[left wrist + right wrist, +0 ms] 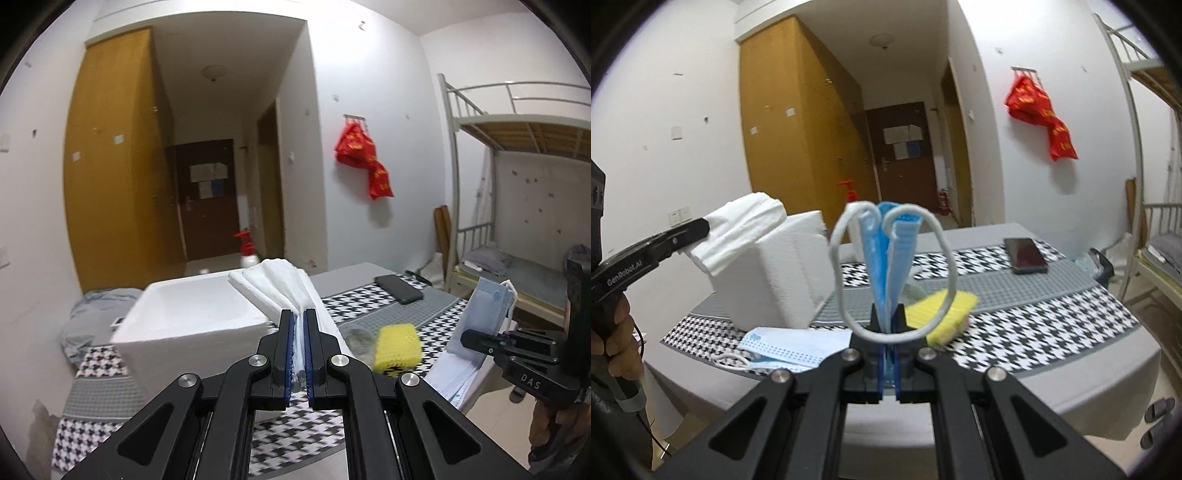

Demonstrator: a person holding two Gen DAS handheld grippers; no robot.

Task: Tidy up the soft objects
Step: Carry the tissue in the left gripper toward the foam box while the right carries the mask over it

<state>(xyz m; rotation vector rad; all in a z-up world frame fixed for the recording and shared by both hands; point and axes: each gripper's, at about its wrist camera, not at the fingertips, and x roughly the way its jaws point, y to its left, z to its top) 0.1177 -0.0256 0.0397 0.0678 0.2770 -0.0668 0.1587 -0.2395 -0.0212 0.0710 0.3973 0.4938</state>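
Nearest in the left wrist view, the left gripper [298, 325] is pinched on a folded white cloth [275, 284], which fans up and away from the jaws over the near right corner of the white box [192, 317] — held high, it seems, so it can be lowered into the open top. In the right wrist view the right gripper [888, 317] is pressed together on a blue mask [886, 251], gripped at its lower edge so the body stands upright and the ear loops hang clear to either side. Just beyond, on the table [1052, 325] with its houndstooth cover, more masks [790, 349] lie flat at the near left edge, and a yellow sponge [942, 314] sits right of centre. Something pale lies beside the sponge, too blurred to name. Farther right rests a phone [1025, 255], well apart from the soft things — likely not part of the sorting.
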